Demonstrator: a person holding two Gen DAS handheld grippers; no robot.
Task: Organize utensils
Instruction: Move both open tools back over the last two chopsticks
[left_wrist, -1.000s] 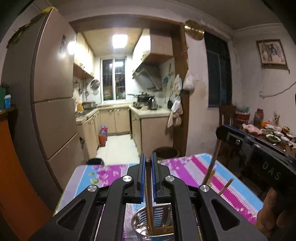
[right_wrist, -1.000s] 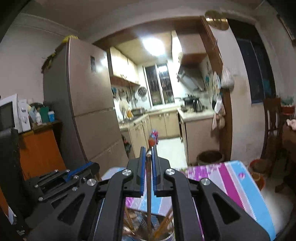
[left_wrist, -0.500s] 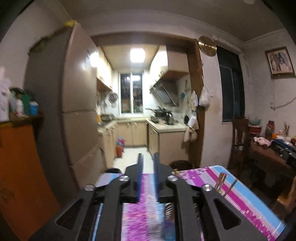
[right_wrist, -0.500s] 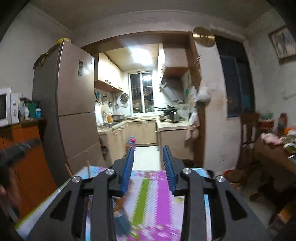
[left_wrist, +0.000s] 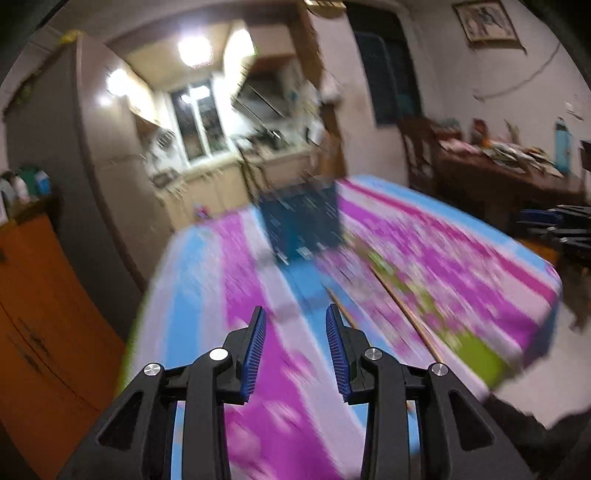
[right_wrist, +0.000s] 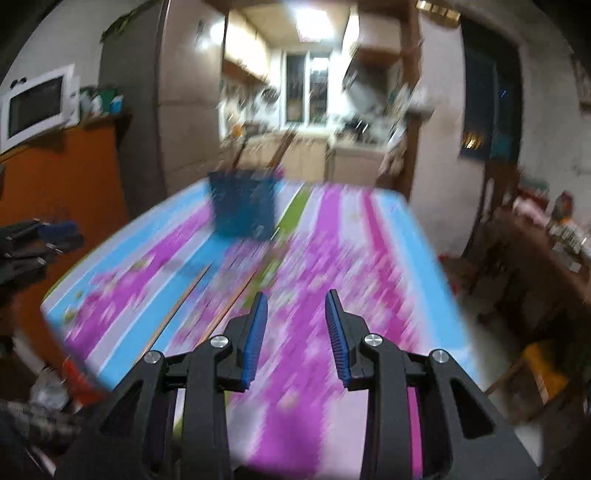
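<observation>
Both of your tongs are parted and grip nothing. Your left gripper (left_wrist: 293, 326) tilts down over the striped pink, blue and green tablecloth (left_wrist: 461, 258), its jaws having just been opening with only cloth showing between the blue pads. Two wooden chopsticks (left_wrist: 406, 314) lie flat on the cloth just to the right of its right finger, running away from you; both views are heavily blurred. Ahead of the tips, toward the far edge of the table, stands a blue perforated utensil basket (left_wrist: 303, 218). Your right gripper (right_wrist: 295, 317) also stands apart and empty above the cloth. From it, the same chopsticks (right_wrist: 184, 295) lie to the left of its left finger, and the basket (right_wrist: 242, 206) sits ahead and to the left, with a couple of sticks standing up out of it.
</observation>
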